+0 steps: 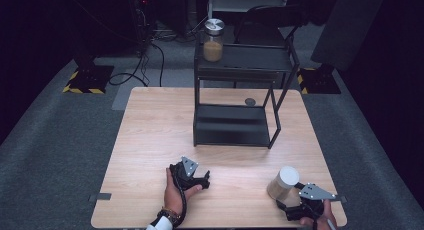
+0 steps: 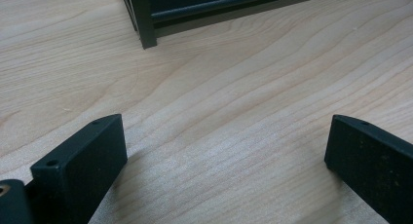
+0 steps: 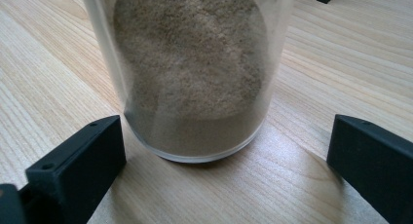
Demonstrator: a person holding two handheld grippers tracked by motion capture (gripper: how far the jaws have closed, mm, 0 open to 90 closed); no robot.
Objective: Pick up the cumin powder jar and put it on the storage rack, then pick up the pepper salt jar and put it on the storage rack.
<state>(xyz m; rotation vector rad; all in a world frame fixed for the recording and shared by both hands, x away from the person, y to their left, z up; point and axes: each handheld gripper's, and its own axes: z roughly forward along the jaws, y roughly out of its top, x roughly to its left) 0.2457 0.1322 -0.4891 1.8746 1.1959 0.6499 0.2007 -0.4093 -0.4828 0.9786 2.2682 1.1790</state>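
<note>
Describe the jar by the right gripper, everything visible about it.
The jar is a clear, round container with a pale lid, holding brownish powder that lies sloped inside. It looks like glass or clear plastic. It stands on the wooden table near the front right corner, leaning slightly in the high view. The right gripper has its jaws open on either side of the base, not touching it.
</note>
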